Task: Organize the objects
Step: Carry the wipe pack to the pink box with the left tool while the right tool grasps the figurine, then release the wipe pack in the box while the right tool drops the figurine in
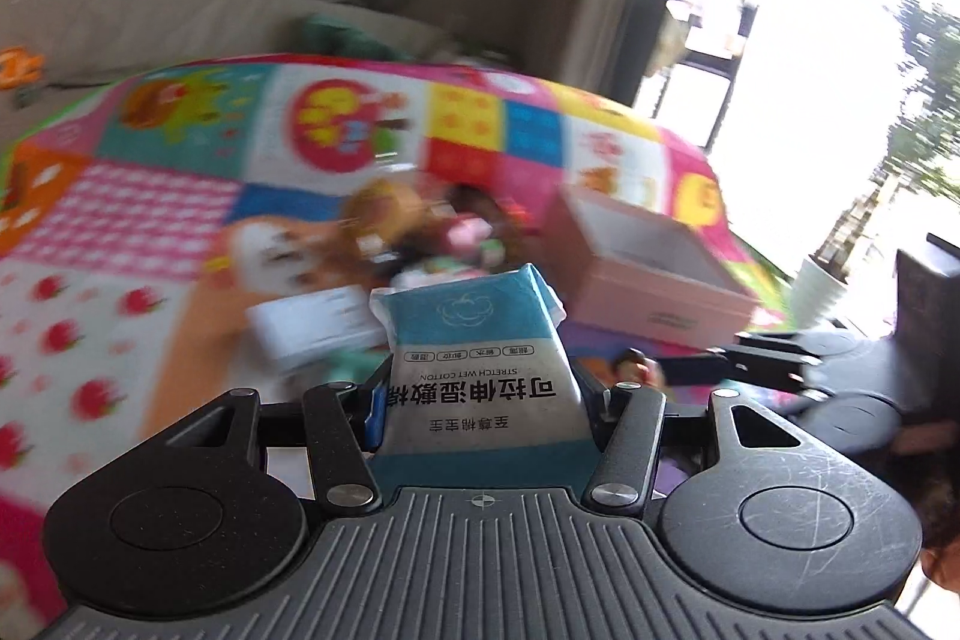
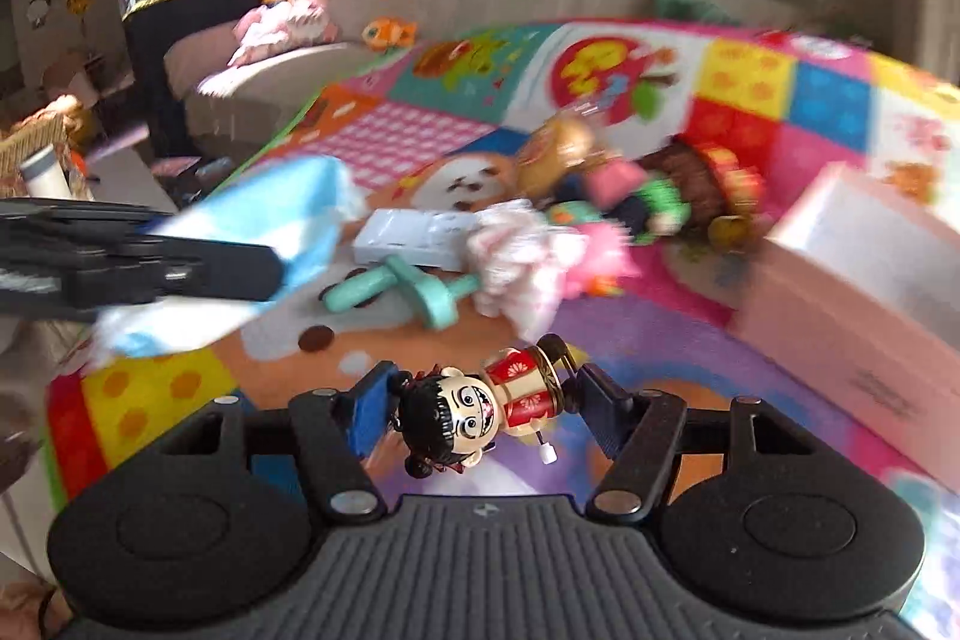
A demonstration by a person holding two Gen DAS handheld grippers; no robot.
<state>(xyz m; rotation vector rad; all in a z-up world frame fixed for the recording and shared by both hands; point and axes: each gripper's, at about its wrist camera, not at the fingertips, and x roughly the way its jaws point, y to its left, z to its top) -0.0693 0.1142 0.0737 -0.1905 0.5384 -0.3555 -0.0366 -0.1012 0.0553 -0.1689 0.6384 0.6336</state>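
Left gripper [image 1: 480, 394] clamps the wet-cotton pack [image 1: 480, 352] firmly, while the right gripper [image 2: 489, 409] pinches a wind-up figurine [image 2: 480, 409] across head and base, so it may twist loose short of the pink box [image 2: 852, 304].

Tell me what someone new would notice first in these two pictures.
Probably the blue and white wet cotton pack clamped in the left gripper, and the grinning wind-up doll lying sideways between the right gripper's jaws. Behind them, the bright patchwork play mat holds scattered toys beside an open pink box.
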